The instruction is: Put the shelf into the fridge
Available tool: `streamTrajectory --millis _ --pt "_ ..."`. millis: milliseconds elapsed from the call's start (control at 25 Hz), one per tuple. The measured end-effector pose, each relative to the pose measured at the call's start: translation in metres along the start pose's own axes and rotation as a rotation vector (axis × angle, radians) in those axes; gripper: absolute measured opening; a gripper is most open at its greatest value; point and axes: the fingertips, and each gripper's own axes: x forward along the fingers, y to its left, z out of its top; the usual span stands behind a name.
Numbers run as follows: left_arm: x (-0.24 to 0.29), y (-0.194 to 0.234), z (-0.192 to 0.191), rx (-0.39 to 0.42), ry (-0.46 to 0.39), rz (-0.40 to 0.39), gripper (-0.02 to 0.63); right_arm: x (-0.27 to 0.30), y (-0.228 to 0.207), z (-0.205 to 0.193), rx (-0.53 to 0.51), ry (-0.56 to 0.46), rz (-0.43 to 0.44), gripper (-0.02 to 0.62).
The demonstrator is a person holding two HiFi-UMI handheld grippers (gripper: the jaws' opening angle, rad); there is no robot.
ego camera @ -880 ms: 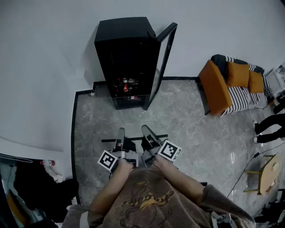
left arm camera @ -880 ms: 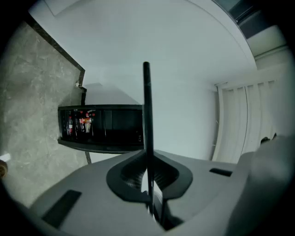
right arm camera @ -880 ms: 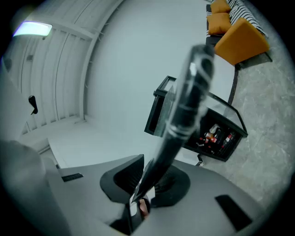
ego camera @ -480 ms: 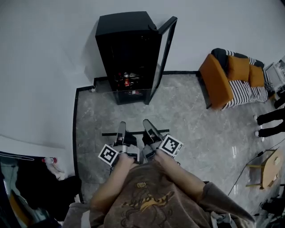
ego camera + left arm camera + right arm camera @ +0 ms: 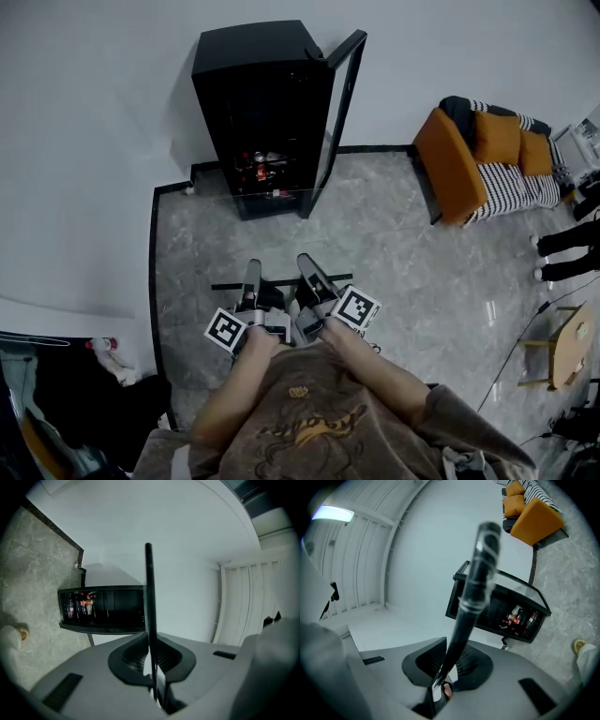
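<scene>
Both grippers are clamped on the near edge of the thin black-framed glass shelf (image 5: 227, 285), the left gripper (image 5: 252, 268) and right gripper (image 5: 307, 263) side by side. That two-point hold probably serves to carry the panel flat and stop it from twisting. In the head view the shelf hangs over the grey marble floor, well short of the tall black fridge (image 5: 258, 66). The fridge's glass door (image 5: 339, 112) stands swung open to the right, so the front is free for the shelf to go in. Both forearms reach straight out from the person's chest toward the fridge, close together and roughly level, with the marker cubes facing up. In the left gripper view the left gripper (image 5: 152, 658) has its dark ribbed pads pressed on the shelf (image 5: 149, 597), seen edge-on as a thin line running toward the fridge (image 5: 117, 606). The fridge appears lying on its side there, so this hand is rolled to pinch the panel from above and below. In the right gripper view the right gripper (image 5: 447, 665) likewise bites the shelf (image 5: 480, 564), whose rounded frame rail points at the fridge (image 5: 487, 602), again shown sideways with bottles low inside.
</scene>
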Motion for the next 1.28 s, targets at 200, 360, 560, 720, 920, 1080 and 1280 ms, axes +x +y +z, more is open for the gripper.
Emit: streamTrajectory --millis 200,360,560,720,920,1080,1280 --pt "0.013 0.011 0.001 0.002 0.002 0.004 0.017 0.010 -0.008 0.007 0.010 0.002 0.004 0.048" --pt "0.026 0.015 0.005 -0.003 0.003 0.015 0.017 0.021 -0.017 0.012 0.036 -0.002 0.002 0.048" --pt "0.049 0.021 0.009 -0.009 -0.002 0.020 0.017 0.040 -0.025 0.027 0.043 0.000 0.002 0.048" --pt "0.071 0.021 0.015 -0.017 -0.012 0.014 0.017 0.061 -0.025 0.040 0.049 0.008 0.015 0.046" --pt "0.103 0.027 0.026 -0.016 -0.026 0.022 0.017 0.091 -0.036 0.054 0.062 0.023 0.019 0.046" --pt "0.133 0.032 0.038 -0.005 -0.038 0.023 0.017 0.120 -0.047 0.069 0.073 0.028 0.038 0.046" --pt "0.162 0.033 0.049 0.005 -0.055 0.019 0.015 0.150 -0.051 0.084 0.108 0.037 0.076 0.041"
